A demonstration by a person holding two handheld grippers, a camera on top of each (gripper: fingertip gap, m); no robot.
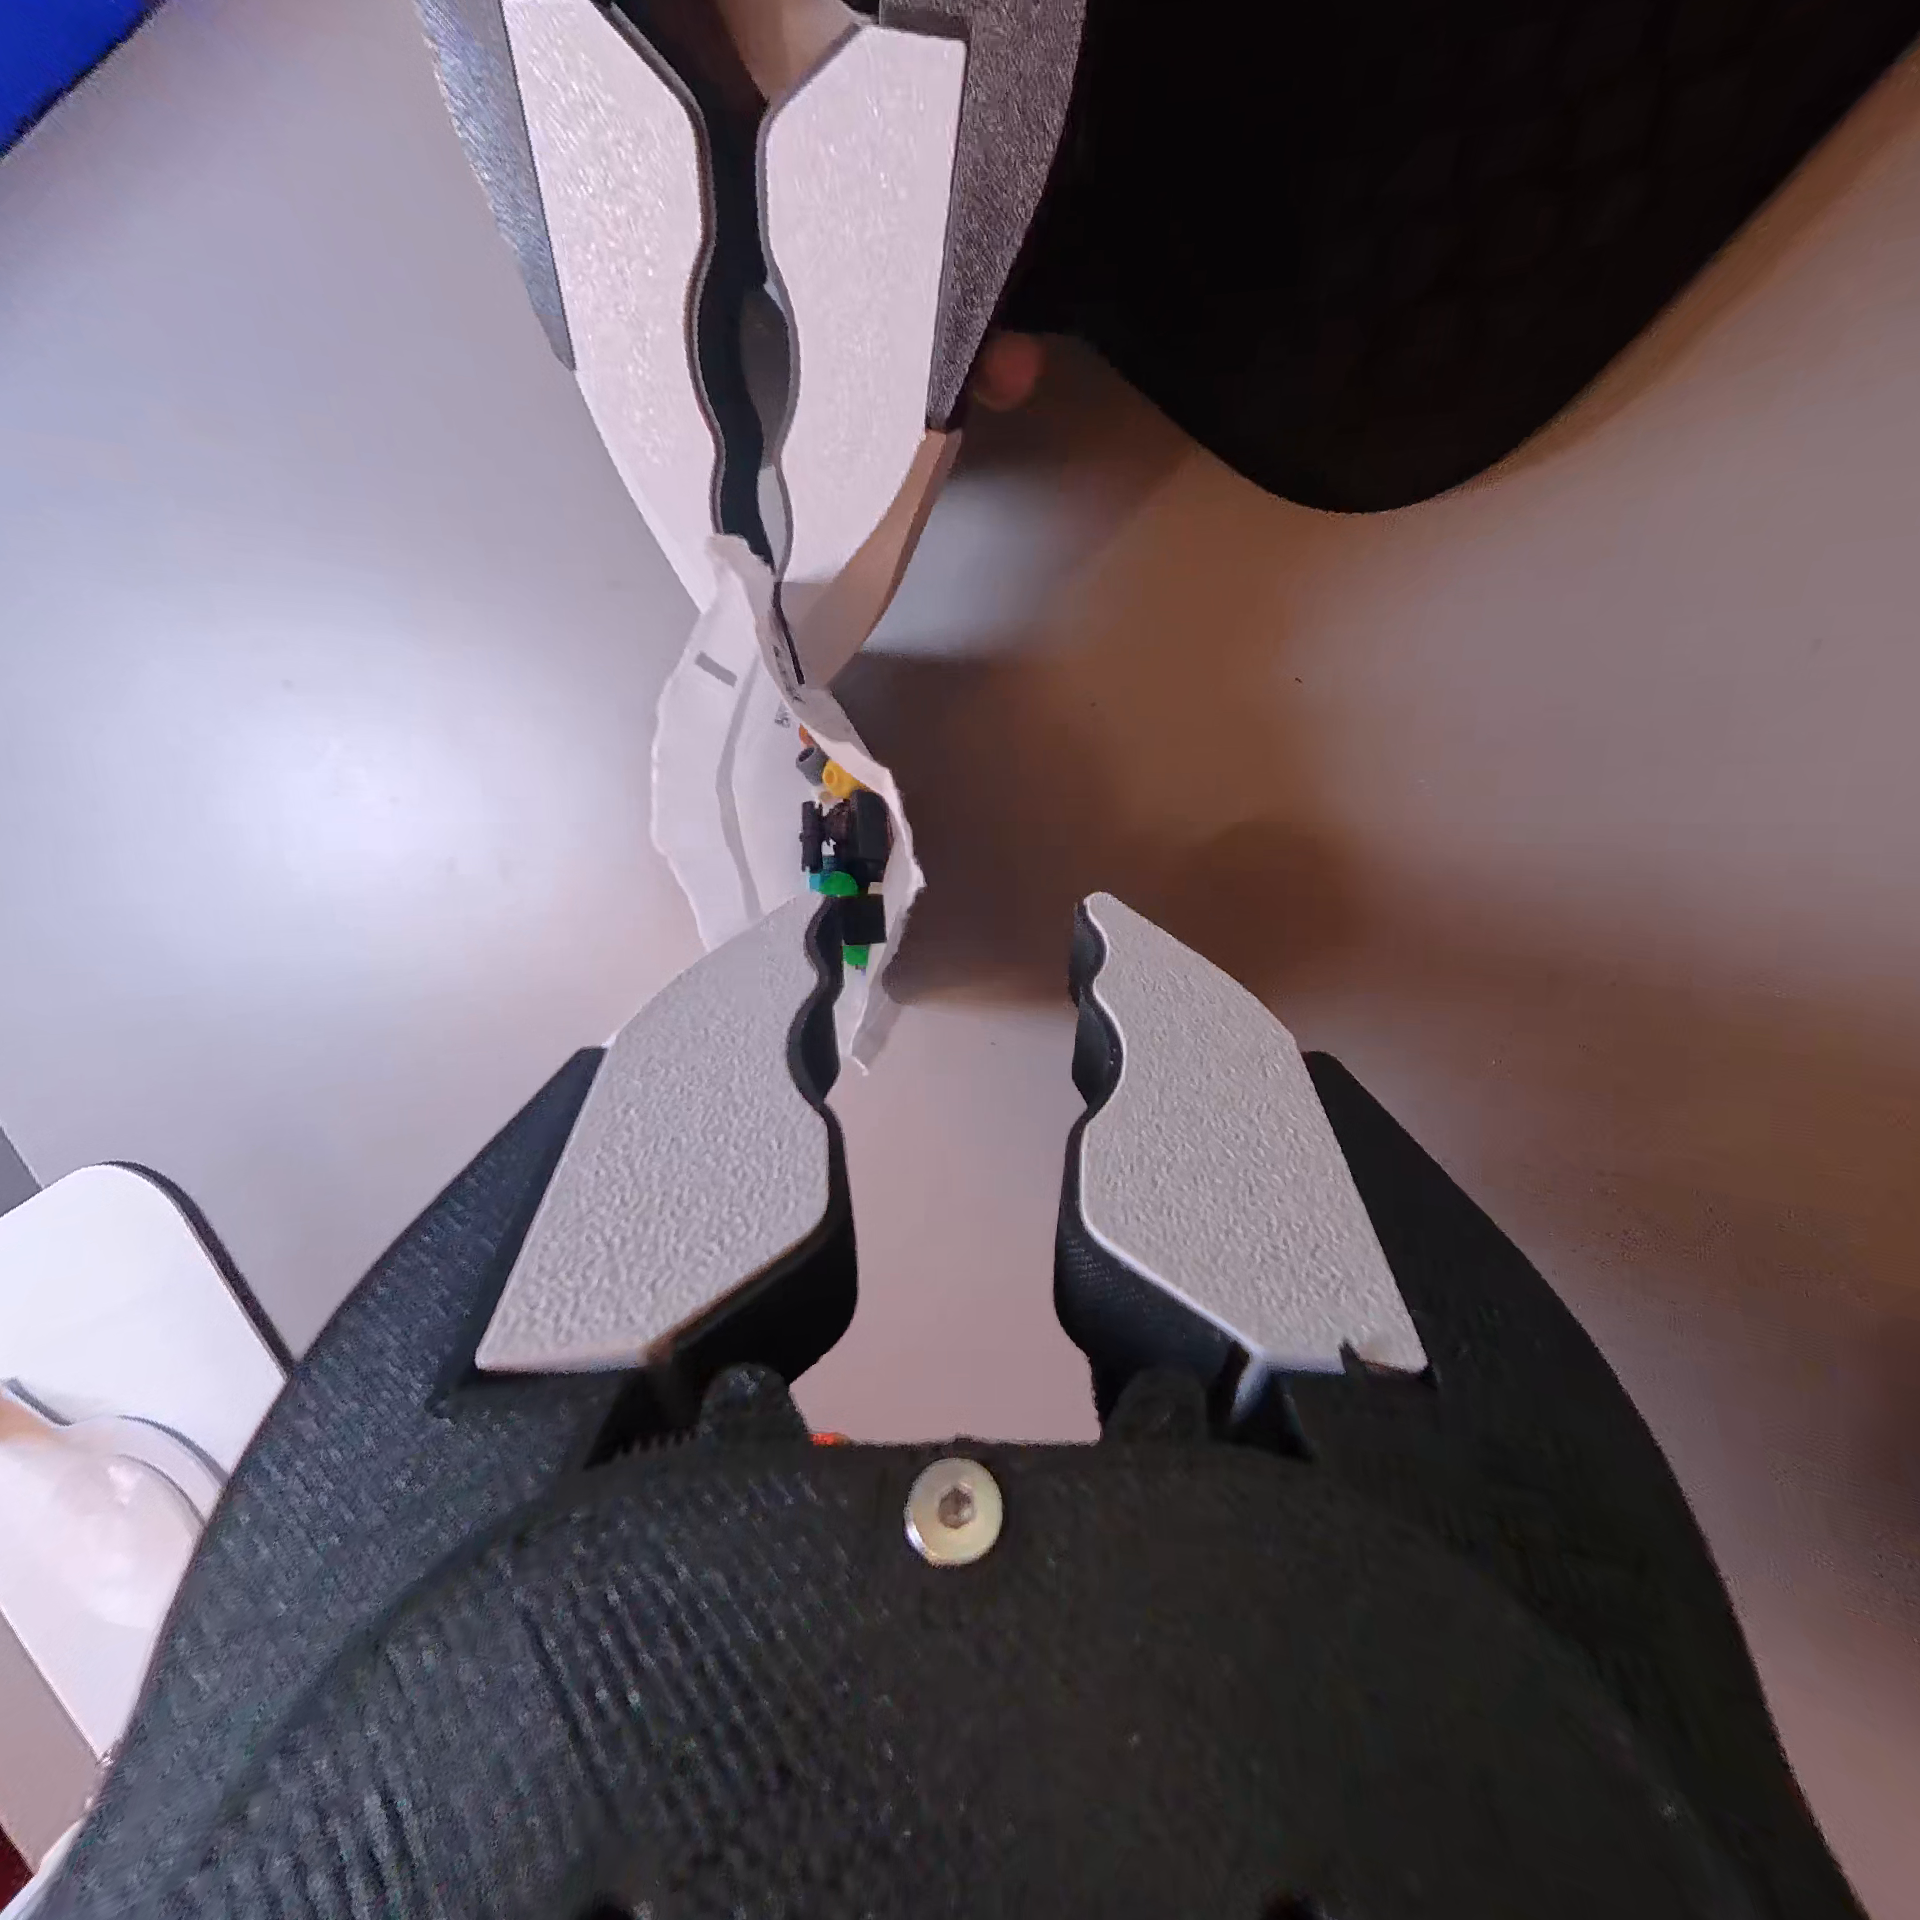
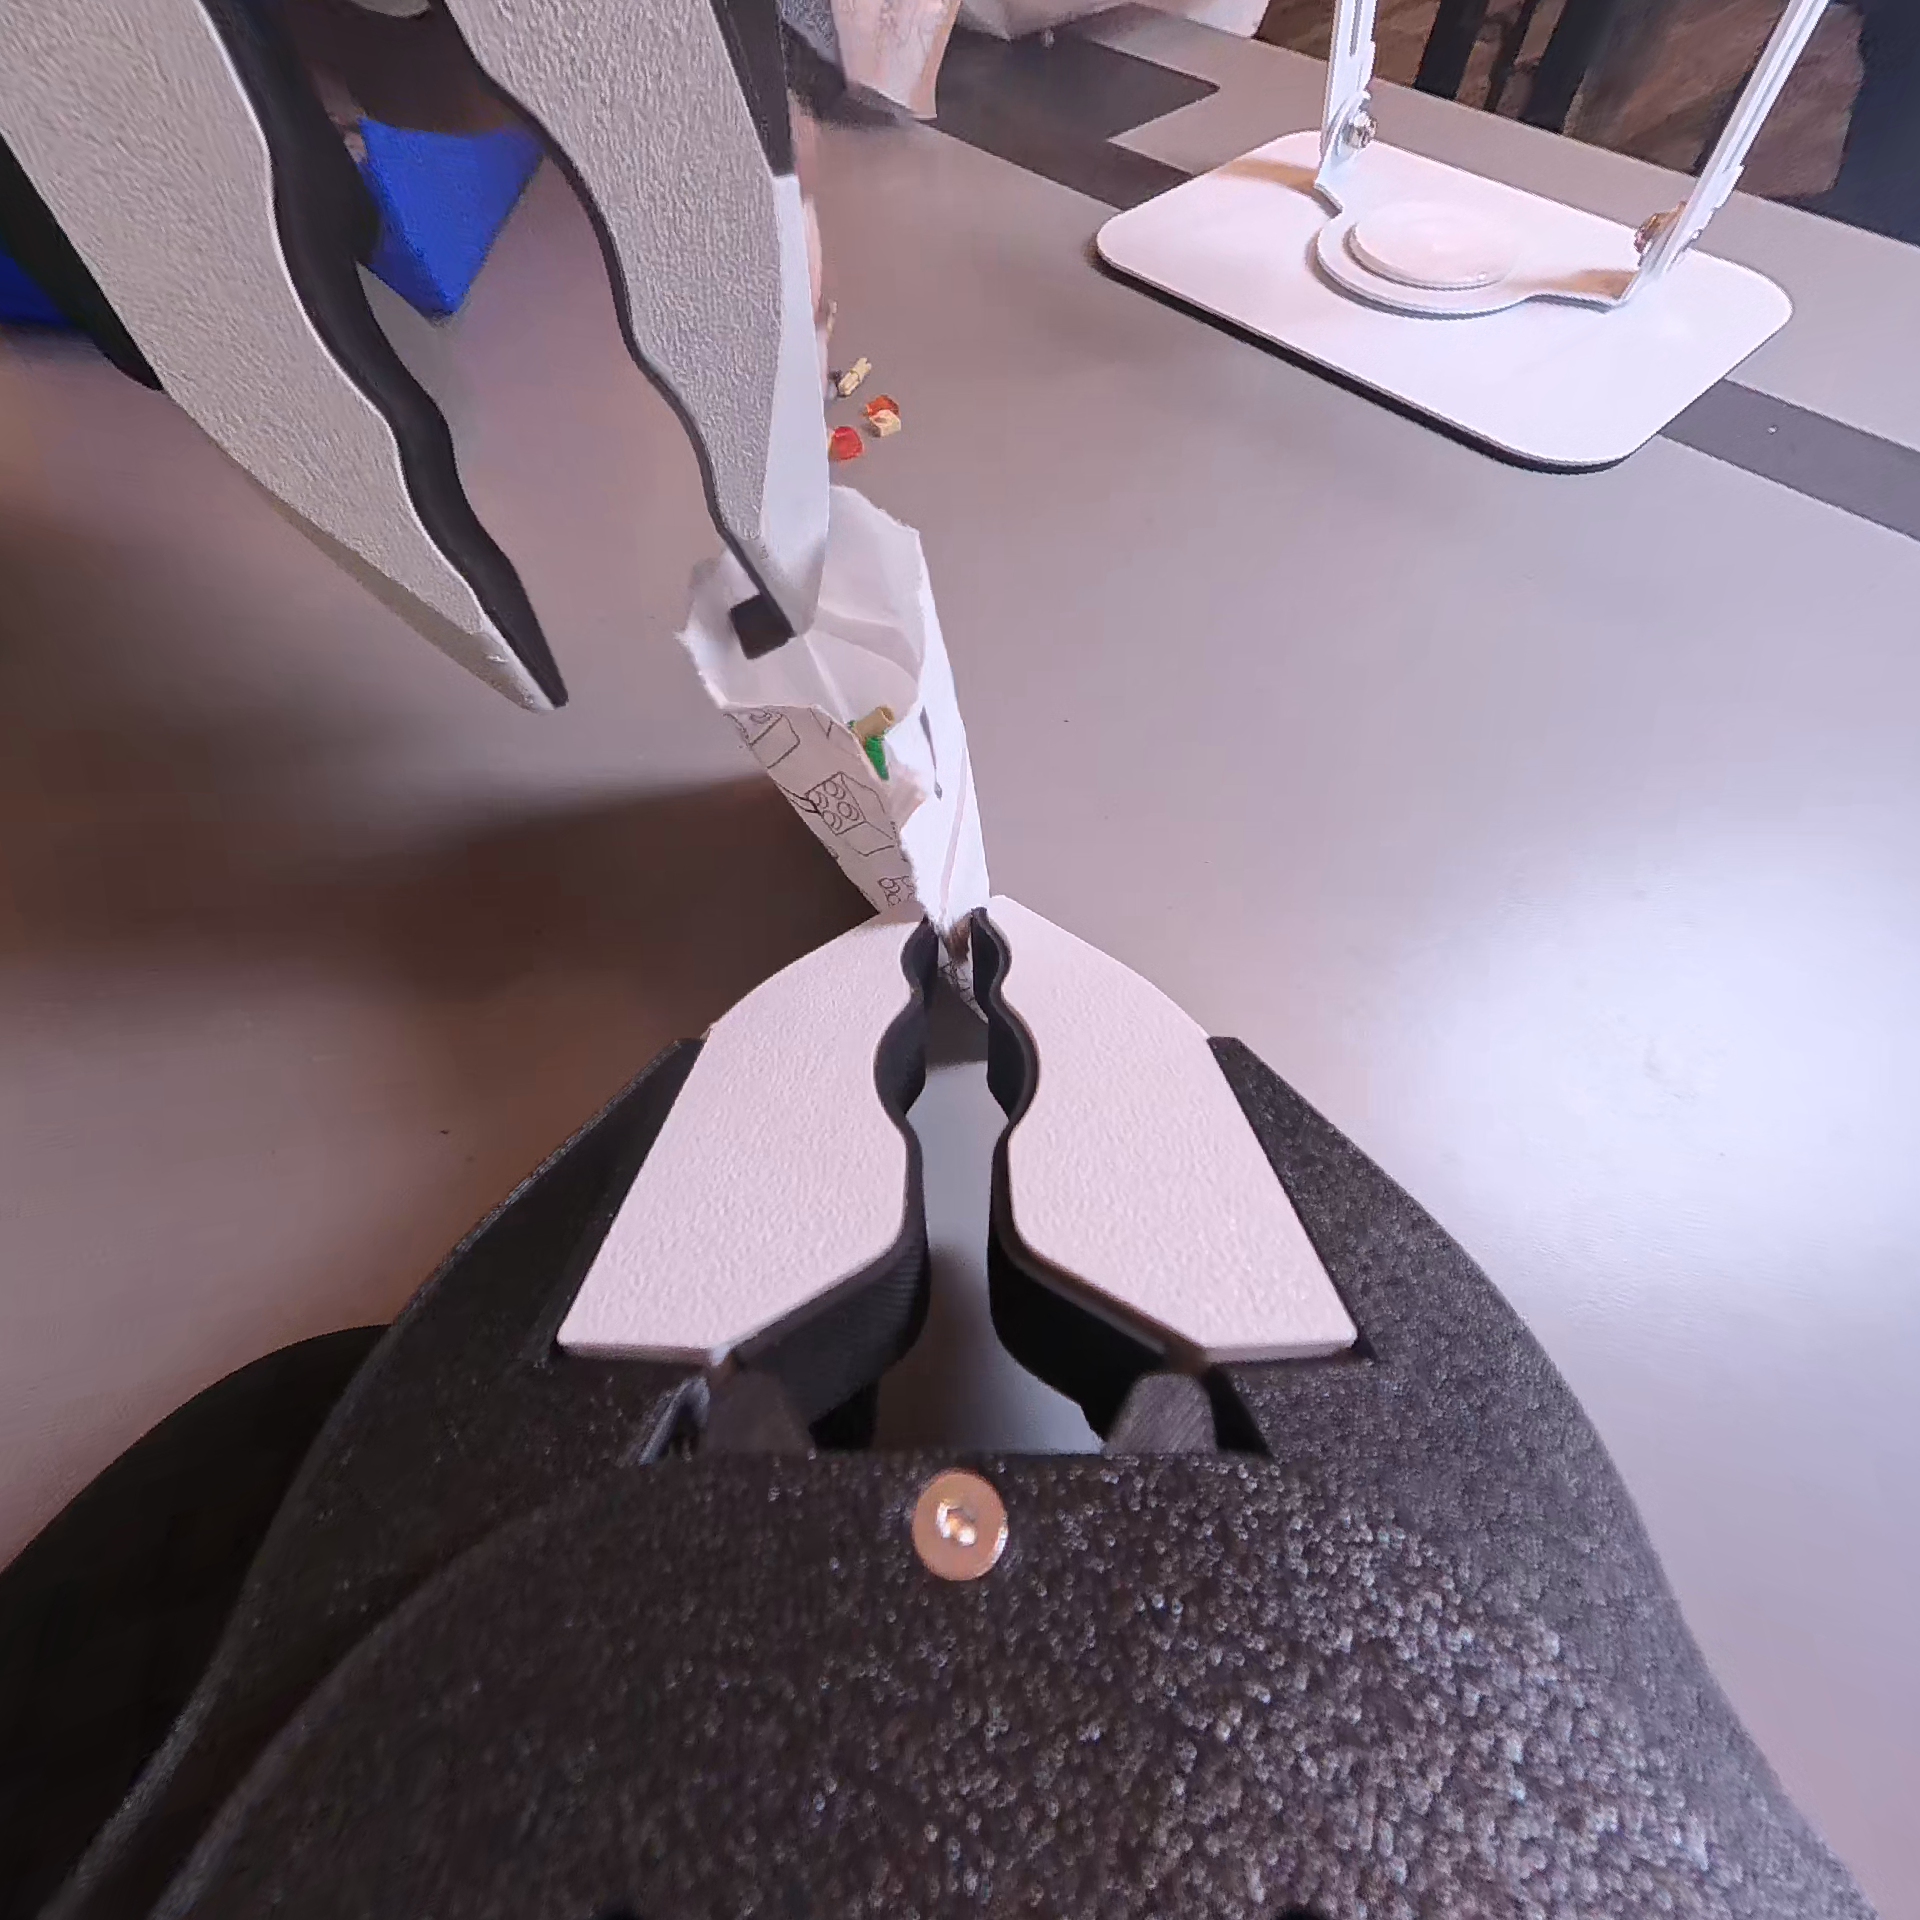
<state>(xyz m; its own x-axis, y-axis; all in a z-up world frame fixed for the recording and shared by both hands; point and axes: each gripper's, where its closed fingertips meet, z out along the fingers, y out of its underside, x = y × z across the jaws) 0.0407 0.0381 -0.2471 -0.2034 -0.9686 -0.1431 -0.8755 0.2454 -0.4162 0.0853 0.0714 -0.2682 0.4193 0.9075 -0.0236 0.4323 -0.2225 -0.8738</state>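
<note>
A torn white paper bag (image 1: 717, 790) printed with brick outlines hangs above the grey table (image 1: 312, 623). Small coloured bricks (image 1: 847, 842) lie inside it. My right gripper (image 2: 951, 925) is shut on a corner of the bag (image 2: 883, 644); in the left wrist view it comes in from the top (image 1: 769, 561). My left gripper (image 1: 951, 914) is open. One of its fingers (image 1: 727, 1039) lies against the bag's torn edge and the other stands well clear. In the right wrist view the left gripper (image 2: 644, 655) is open, with one fingertip (image 2: 753, 623) at the bag's mouth.
Several loose small bricks (image 2: 862, 410) lie on the table (image 2: 1351, 831) beyond the bag. A white stand base (image 2: 1455, 312) sits at the far right; it also shows in the left wrist view (image 1: 104, 1299). A blue object (image 2: 447, 208) is at the far left. A dark sleeve (image 1: 1455, 260) is nearby.
</note>
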